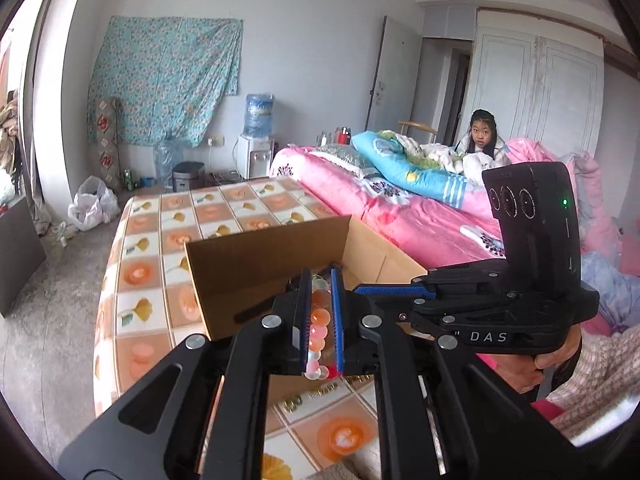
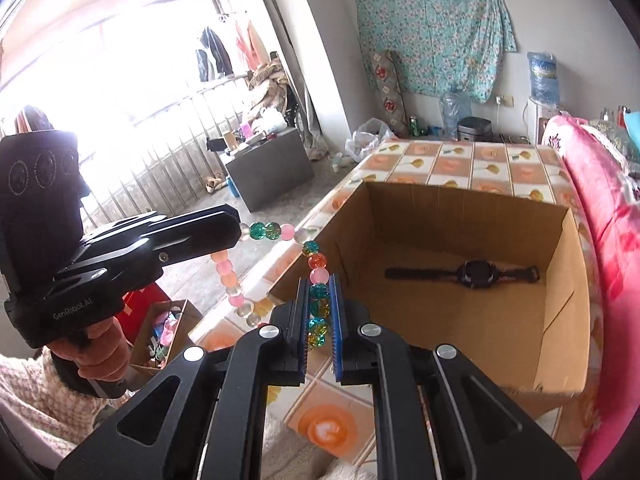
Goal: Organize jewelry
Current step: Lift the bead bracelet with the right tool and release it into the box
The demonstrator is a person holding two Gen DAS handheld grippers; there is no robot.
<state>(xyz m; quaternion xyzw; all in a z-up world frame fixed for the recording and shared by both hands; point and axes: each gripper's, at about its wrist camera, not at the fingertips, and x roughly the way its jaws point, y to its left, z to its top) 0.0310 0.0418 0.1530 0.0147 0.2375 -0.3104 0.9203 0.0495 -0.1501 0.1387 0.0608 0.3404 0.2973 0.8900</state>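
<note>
Round glassy beads (image 2: 319,304), corrugated cardboard box (image 2: 560,280)

Daylight floods the room from the barred window (image 2: 120,120) at left, blown out to white glare in the right wrist view. Shadows are soft. Fisheye distortion bends walls; corners vignette black; near black arms blur slightly.

A watch (image 2: 476,274) lies in the box (image 2: 560,320).
</note>
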